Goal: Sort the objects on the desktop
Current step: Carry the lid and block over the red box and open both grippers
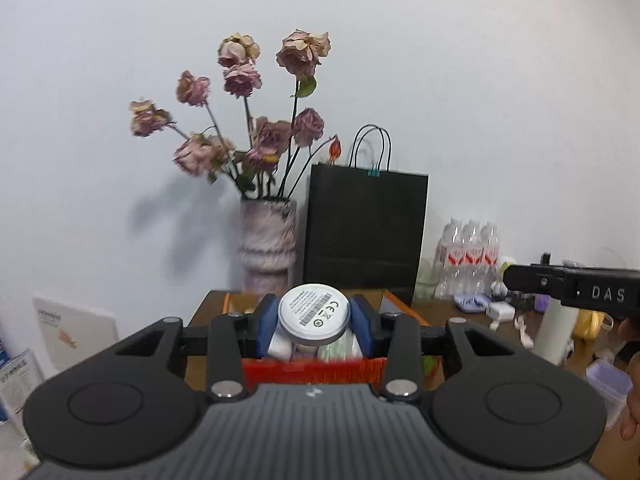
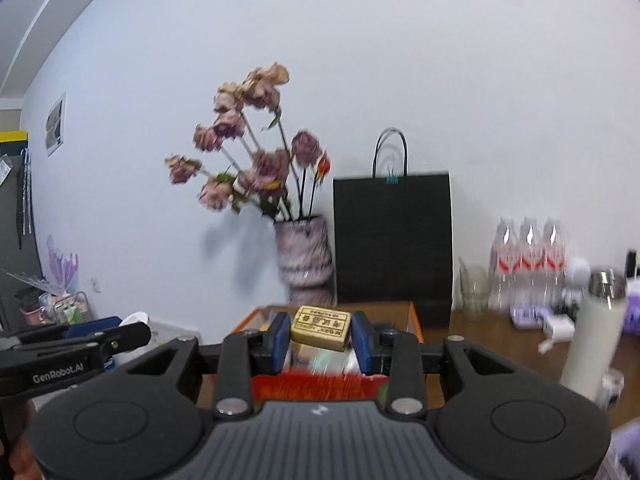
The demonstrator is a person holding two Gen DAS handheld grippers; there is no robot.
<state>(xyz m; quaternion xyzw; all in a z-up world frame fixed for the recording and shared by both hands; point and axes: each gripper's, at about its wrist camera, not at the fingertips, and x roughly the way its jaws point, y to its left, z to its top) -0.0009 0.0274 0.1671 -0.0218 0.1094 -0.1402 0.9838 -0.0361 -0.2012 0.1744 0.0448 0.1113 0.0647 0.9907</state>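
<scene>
My left gripper (image 1: 314, 320) is shut on a round white puck (image 1: 314, 314) with a printed label and barcode, held above an orange-red box (image 1: 316, 370) that holds several small items. My right gripper (image 2: 321, 336) is shut on a tan eraser (image 2: 321, 327) with printed characters, held above the same orange-red box (image 2: 320, 386). The right gripper's black body shows at the right edge of the left wrist view (image 1: 576, 290). The left gripper's body shows at the left edge of the right wrist view (image 2: 72, 348).
A vase of dried roses (image 1: 269, 248) and a black paper bag (image 1: 364, 236) stand behind the box against the wall. Water bottles (image 1: 470, 256), a white bottle (image 2: 596, 332), a charger (image 1: 500, 311) and small clutter lie on the wooden desk (image 2: 492, 340) to the right.
</scene>
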